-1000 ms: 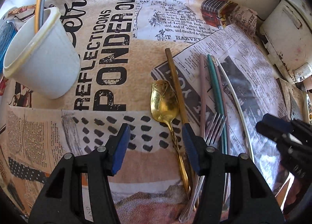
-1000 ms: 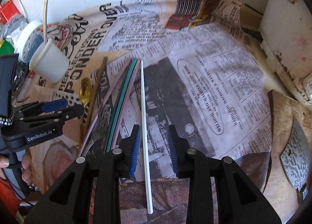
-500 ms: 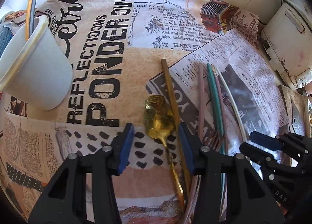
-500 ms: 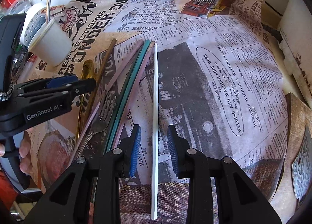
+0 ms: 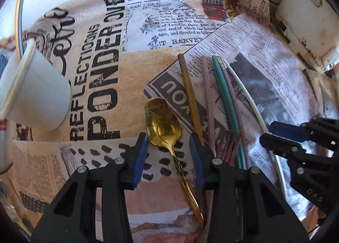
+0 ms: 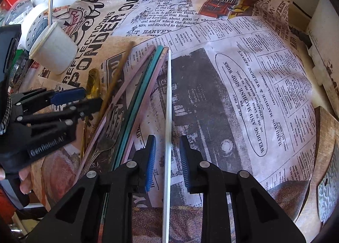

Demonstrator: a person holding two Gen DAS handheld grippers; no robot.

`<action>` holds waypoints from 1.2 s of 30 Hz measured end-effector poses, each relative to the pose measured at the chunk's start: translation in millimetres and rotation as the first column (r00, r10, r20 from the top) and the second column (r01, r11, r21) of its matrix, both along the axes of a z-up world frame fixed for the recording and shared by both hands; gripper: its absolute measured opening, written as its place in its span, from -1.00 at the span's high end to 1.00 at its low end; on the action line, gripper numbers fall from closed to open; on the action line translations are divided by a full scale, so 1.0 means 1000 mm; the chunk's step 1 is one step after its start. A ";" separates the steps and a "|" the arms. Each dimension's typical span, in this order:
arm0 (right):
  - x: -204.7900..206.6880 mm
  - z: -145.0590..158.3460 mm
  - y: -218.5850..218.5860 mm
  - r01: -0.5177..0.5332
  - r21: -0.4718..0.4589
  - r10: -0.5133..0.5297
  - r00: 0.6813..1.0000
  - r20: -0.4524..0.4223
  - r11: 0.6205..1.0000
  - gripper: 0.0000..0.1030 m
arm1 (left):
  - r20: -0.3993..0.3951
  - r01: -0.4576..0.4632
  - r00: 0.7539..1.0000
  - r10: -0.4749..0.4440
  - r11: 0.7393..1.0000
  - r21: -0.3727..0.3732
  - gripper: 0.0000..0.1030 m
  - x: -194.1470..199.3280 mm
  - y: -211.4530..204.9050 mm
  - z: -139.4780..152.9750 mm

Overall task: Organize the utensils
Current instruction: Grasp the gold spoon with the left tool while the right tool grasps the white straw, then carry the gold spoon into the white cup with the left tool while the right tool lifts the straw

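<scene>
Both tongs open — utensils between.

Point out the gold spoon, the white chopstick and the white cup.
gold spoon (image 5: pixel 164 129), left wrist view, on its bowl.
white chopstick (image 6: pixel 168 103), right wrist view, mid-shaft.
white cup (image 5: pixel 40 99), left wrist view, on its side wall.

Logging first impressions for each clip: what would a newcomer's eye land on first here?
Probably the row of long utensils lying side by side on the newspaper-print cloth: a shiny gold spoon framed by the open left gripper, and a thin white stick between the open right gripper's fingers. A white cup holding a utensil stands at far left.
</scene>
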State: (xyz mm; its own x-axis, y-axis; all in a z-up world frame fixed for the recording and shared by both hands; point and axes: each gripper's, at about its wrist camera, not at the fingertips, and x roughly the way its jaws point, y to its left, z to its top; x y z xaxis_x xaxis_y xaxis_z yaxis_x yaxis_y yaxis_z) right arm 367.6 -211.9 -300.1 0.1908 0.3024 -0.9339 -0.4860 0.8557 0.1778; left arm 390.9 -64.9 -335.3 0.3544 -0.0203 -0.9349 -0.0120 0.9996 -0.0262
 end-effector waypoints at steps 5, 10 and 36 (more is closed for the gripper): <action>0.003 -0.002 0.001 -0.001 0.005 0.001 1.000 -0.008 1.000 0.61 | 0.021 -0.036 0.999 0.036 0.999 -0.002 0.25 0.007 0.006 -0.001; 0.007 0.000 0.007 -0.004 -0.011 0.004 1.000 0.006 1.000 0.61 | 0.045 -0.088 0.995 0.088 0.996 0.000 0.25 0.011 0.001 -0.002; 0.003 0.042 -0.009 0.063 0.067 -0.070 0.992 0.105 0.996 0.90 | 0.143 -0.103 0.982 0.122 0.986 -0.133 0.36 -0.029 0.021 0.058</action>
State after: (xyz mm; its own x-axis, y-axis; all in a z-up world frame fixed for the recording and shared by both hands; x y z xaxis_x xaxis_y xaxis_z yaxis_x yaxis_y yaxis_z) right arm 370.5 -221.2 -257.8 0.3104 0.3439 -0.8862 -0.4475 0.8754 0.1829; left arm 361.6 -44.0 -277.0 0.4973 -0.0856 -0.8633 -0.1101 0.9808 -0.1607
